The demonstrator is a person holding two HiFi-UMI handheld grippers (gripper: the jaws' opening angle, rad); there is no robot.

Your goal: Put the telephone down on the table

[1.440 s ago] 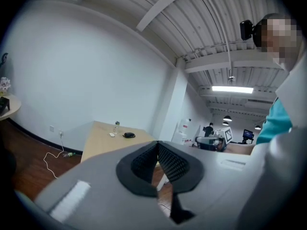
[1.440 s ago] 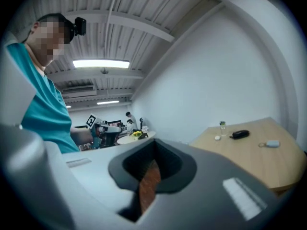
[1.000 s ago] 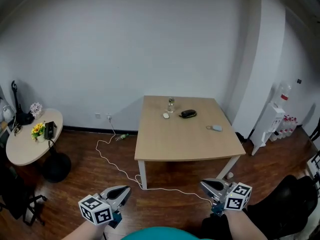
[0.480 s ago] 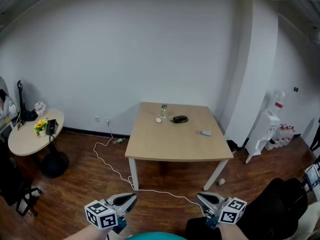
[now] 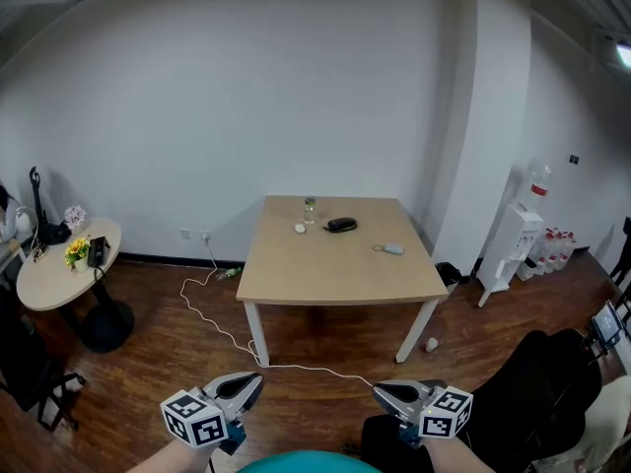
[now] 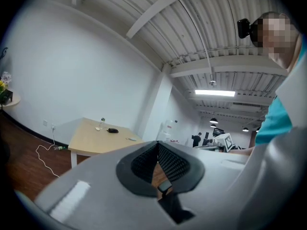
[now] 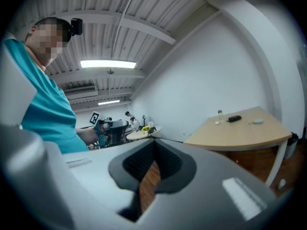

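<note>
The desk (image 5: 335, 276) is seen well ahead of both tongs, with a smaller round side table (image 5: 39, 282) well apart to its left. The left tongs (image 5: 254, 379) and the right tongs (image 5: 381, 392) are held low, close to the person. In each gripper view the pads are seen meeting at their tips, with only floor showing behind them and nothing gripped.

No telephone can be named with certainty at this range. A dark oblong thing (image 5: 342, 225) is seen lying flat on the desk near its far edge, close to a small bottle (image 5: 310, 210); if that is the handset, it already lies where the task wants it. A black boxy thing (image 5: 96, 251) is also seen on the round side table beside flowers (image 5: 75, 251), and may be the telephone instead.

Either is judged to be rigid moulded plastic: fairly light, smooth and somewhat slippery under the pads, and likely to suffer from a drop. A hold across the narrow middle, near the balance point, is judged the surest, and drag from any cord is to be allowed for
</note>
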